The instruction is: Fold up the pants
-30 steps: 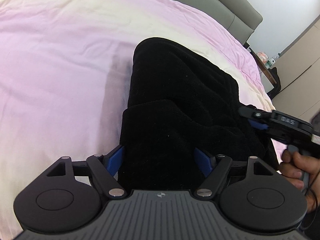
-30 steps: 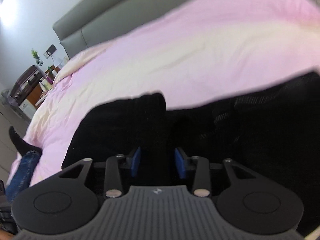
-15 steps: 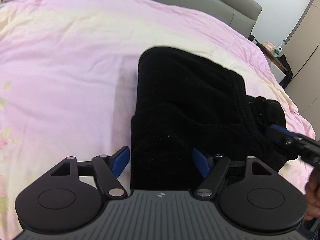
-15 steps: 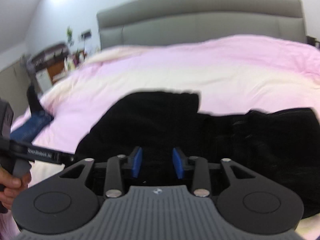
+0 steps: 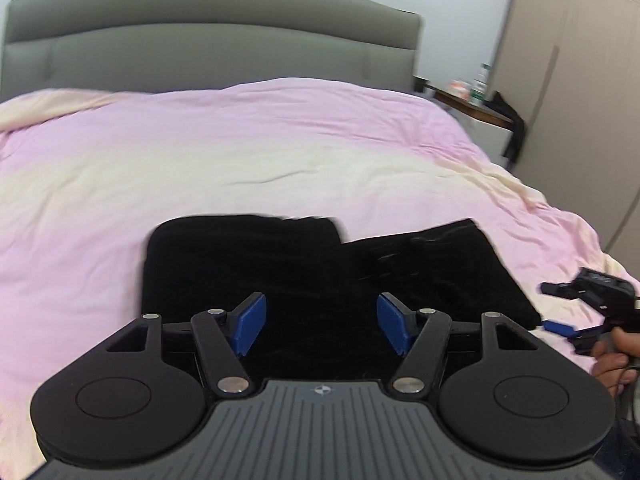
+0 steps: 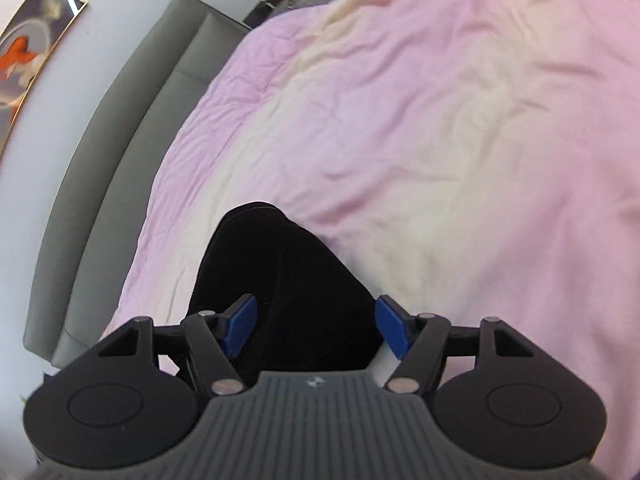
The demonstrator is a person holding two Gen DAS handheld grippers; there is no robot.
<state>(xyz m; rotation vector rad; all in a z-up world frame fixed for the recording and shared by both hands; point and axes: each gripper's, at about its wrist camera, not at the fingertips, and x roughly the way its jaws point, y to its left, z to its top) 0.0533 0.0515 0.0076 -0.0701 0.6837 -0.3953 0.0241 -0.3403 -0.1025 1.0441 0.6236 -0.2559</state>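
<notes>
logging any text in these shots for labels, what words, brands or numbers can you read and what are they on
No readable text in either view.
Left gripper body: a small round emblem only, no letters.
Right gripper body: the same kind of emblem; its side as seen in the left wrist view carries light marks, too blurred to read.
Bottles on the bedside table: labels too small to read.
Wall picture: an orange fish, no legible writing.

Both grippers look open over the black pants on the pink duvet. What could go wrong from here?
1. The folded black fleece pants show two offset layers; the stepped far edge may leave the fold uneven.
2. The left gripper and right gripper, both open, hold nothing; the soft pink duvet could let layers slide.
</notes>
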